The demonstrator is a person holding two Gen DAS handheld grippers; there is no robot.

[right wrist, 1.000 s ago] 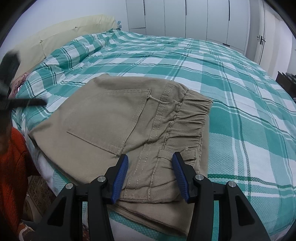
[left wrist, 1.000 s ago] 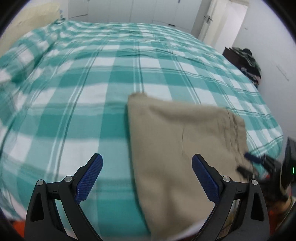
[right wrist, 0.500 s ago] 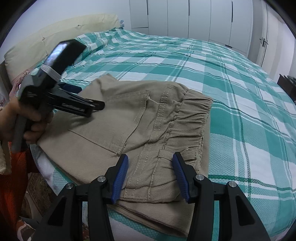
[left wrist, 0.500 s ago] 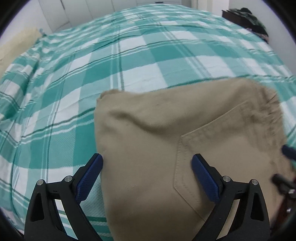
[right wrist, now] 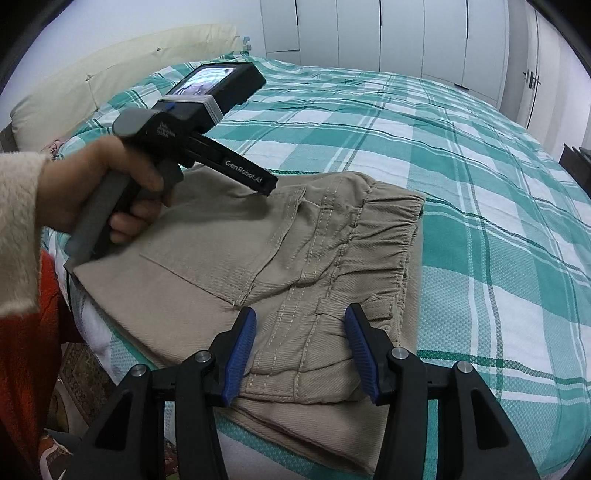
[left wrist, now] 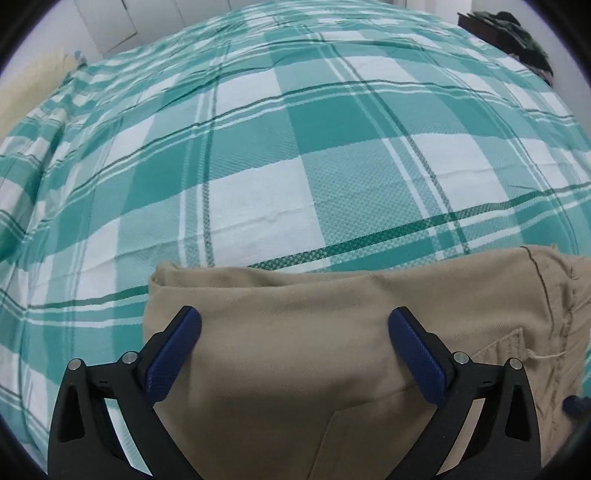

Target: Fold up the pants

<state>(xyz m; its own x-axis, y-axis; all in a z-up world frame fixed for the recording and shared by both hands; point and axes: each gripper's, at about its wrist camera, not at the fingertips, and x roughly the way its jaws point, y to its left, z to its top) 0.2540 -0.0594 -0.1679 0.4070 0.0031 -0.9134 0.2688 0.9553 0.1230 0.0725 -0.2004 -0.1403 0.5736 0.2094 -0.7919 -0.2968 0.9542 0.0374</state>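
Left wrist: left gripper [left wrist: 293, 347] spread wide, empty, over folded beige twill pants [left wrist: 332, 332] lying on green checked bed [left wrist: 258, 166].

Right wrist: right gripper [right wrist: 300, 350] parted, straddling pants' waistband. Soft, limp, light; pinch stitched waistband or fold edge.

folded pants [left wrist: 303, 354]: lower part cut off by frame edge in left wrist view. left gripper [right wrist: 258, 184]: fingertips hidden behind its own body in right wrist view. dark heap [left wrist: 517, 33] at far corner: too small to identify.
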